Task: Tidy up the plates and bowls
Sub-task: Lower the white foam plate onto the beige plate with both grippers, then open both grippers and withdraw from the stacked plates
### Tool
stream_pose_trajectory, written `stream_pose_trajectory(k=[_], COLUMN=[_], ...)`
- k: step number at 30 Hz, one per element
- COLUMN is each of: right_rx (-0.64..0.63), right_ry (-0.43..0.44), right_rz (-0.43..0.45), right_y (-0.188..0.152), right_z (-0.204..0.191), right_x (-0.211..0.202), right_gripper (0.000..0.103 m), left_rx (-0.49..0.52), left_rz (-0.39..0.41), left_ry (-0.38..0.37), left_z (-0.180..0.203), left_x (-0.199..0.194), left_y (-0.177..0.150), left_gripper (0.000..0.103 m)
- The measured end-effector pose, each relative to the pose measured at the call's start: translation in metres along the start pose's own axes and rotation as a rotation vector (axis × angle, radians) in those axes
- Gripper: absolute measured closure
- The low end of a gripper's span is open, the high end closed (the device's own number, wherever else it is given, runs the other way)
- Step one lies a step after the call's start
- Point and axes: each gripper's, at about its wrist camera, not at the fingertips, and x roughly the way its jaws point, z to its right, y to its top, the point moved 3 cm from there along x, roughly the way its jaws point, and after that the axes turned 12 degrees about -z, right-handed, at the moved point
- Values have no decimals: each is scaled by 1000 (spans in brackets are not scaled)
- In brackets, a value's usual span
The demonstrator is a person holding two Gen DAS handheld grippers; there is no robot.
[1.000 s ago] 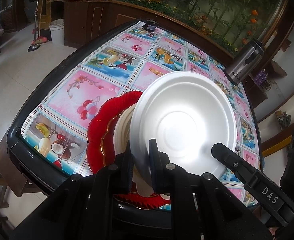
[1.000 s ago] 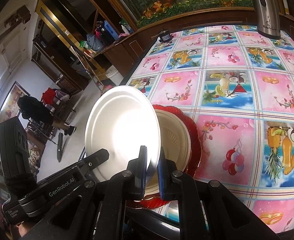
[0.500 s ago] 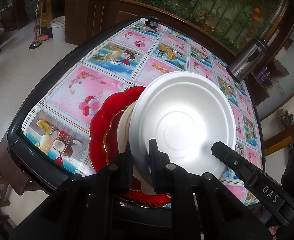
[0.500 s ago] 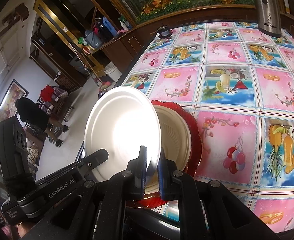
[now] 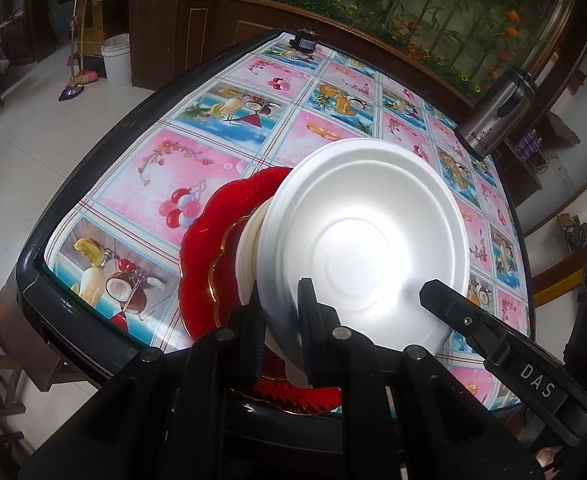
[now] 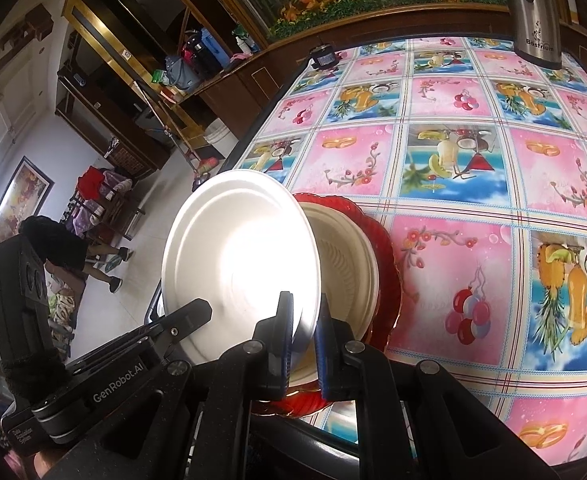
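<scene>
White plate (image 5: 367,240), steel flask (image 5: 497,116) beyond, red plate (image 5: 209,220) beneath

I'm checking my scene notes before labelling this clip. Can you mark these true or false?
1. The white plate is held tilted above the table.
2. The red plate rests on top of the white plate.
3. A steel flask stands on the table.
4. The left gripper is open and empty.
1. True: the white plate is held tilted on edge above the table.
2. False: the red plate lies on the table with a cream dish on it; the white plate is lifted above both.
3. True: the steel flask stands near the far edge.
4. False: the left gripper is shut on the white plate's rim, as is the right gripper.
</scene>
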Motion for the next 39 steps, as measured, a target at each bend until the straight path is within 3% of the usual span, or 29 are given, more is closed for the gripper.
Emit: stream_pose_trajectory(k=[16, 18, 19, 20, 21, 22, 33, 39], right_rx=[20, 15, 16, 19, 24, 27, 12, -22], right_ry=[-5, -6, -3, 1, 11, 13, 42, -8], right_rz=[-32, -34, -35, -33, -29, -21, 38, 91], right_y=[3, 2, 2, 2, 2, 2, -6, -17], right_z=[1, 0, 0, 0, 0, 1, -1, 3], right_x=[9, 9, 9, 9, 8, 7, -13, -27], right_gripper=[88, 86, 78, 70, 52, 48, 34, 23], left_rx=[5, -2, -5, -10, -19, -20, 17, 21], left_rz=[-3, 5, 7, 11, 27, 37, 109, 112], left_ry=[34, 33, 42, 52, 66, 72, 121, 97], left_z=[2, 3, 3, 2, 1, 0, 4, 4], left_x=[6, 5, 5, 5, 3, 2, -13, -16], left_y=[3, 3, 3, 3, 2, 1, -9, -29], left_gripper=[89, 76, 54, 37, 37, 37, 37, 37])
